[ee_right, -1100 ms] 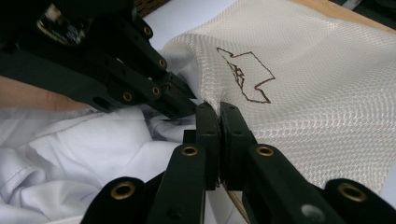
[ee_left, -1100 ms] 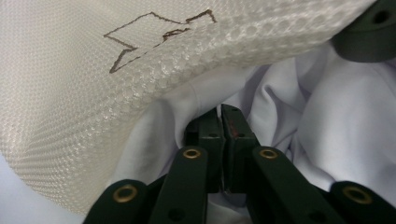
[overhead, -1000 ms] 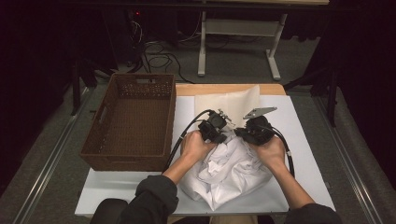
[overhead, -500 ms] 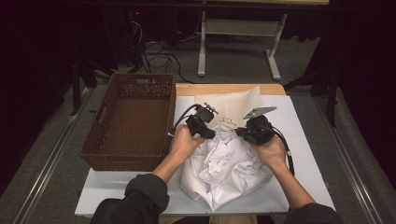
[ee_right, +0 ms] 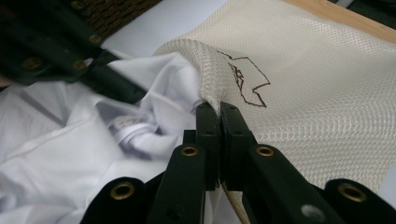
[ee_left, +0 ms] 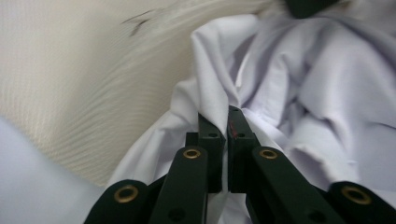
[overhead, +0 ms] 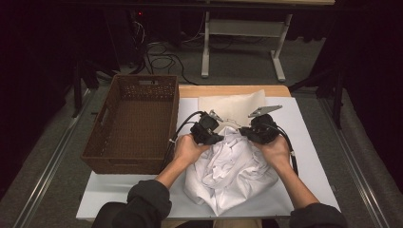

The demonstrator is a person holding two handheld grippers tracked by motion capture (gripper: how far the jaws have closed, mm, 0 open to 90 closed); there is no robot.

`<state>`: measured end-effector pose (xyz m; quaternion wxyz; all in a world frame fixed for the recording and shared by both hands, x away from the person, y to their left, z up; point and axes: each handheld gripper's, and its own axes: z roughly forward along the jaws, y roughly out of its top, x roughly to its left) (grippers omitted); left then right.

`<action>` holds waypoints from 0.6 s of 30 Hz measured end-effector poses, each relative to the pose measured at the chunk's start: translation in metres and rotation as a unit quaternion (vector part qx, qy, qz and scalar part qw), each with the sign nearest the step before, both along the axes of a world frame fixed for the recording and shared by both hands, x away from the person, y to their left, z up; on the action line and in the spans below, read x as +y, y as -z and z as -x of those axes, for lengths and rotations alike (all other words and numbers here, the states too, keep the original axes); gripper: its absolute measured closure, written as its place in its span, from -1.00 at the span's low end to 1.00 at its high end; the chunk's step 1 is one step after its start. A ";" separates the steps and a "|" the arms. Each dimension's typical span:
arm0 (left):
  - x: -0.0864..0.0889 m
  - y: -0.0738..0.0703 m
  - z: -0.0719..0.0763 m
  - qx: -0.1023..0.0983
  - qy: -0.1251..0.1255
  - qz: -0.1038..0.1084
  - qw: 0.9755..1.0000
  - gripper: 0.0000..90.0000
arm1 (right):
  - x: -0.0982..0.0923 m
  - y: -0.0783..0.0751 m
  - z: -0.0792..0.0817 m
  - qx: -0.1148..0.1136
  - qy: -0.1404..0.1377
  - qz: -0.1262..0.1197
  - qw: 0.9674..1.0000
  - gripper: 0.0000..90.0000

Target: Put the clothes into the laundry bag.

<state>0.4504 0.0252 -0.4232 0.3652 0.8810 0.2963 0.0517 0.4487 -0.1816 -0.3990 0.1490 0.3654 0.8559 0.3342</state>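
Centrally, left tongs (ee_left: 223,122) just closed, pinching a fold of white shirt (overhead: 228,166), right tongs (ee_right: 218,116) clamped on cream mesh bag (ee_right: 299,93) edge, wicker basket (overhead: 133,128) at left

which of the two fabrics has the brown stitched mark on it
The cream mesh fabric pinched by the right tool; the crumpled white cotton garment is plain.
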 end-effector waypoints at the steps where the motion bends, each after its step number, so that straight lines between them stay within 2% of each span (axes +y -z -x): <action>1: -0.002 -0.004 0.006 -0.009 0.015 0.002 1.000 0.94 | 0.000 0.000 -0.001 -0.001 0.000 -0.003 1.000 0.97; 3: -0.007 -0.007 0.013 -0.013 0.035 0.005 0.999 0.94 | 0.001 -0.001 -0.001 0.004 0.005 -0.008 1.000 0.97; 5: -0.012 -0.008 0.017 -0.008 0.053 0.010 0.999 0.94 | 0.002 0.000 -0.001 -0.001 0.000 -0.007 1.000 0.98; 8: -0.023 -0.004 0.015 -0.005 0.051 -0.012 0.999 0.94 | 0.005 -0.002 0.001 -0.010 -0.007 -0.009 1.000 0.98; 10: -0.029 0.002 0.009 0.009 0.034 -0.008 0.999 0.94 | 0.007 -0.004 0.005 -0.009 -0.011 -0.018 1.000 0.98; 11: -0.032 0.006 0.005 0.010 0.018 -0.010 1.000 0.94 | 0.008 -0.005 0.007 -0.010 -0.015 -0.018 1.000 0.98; 12: -0.035 0.009 0.000 0.004 0.000 -0.018 1.000 0.94 | 0.008 -0.006 0.009 -0.009 -0.020 -0.017 1.000 0.98; 13: -0.039 0.015 -0.005 -0.010 -0.022 -0.040 0.999 0.94 | 0.009 -0.006 0.011 -0.013 -0.028 -0.015 0.999 0.98; 14: -0.040 0.019 -0.010 -0.009 -0.032 -0.049 0.998 0.94 | 0.009 -0.006 0.014 -0.011 -0.030 -0.015 0.999 0.98; 17: -0.036 0.027 -0.023 0.002 -0.072 -0.039 0.997 0.96 | 0.008 -0.005 0.019 -0.009 -0.038 -0.004 0.999 0.98; 18: -0.035 0.028 -0.025 0.008 -0.075 -0.035 0.997 0.96 | 0.008 -0.004 0.021 -0.003 -0.035 0.000 0.999 0.98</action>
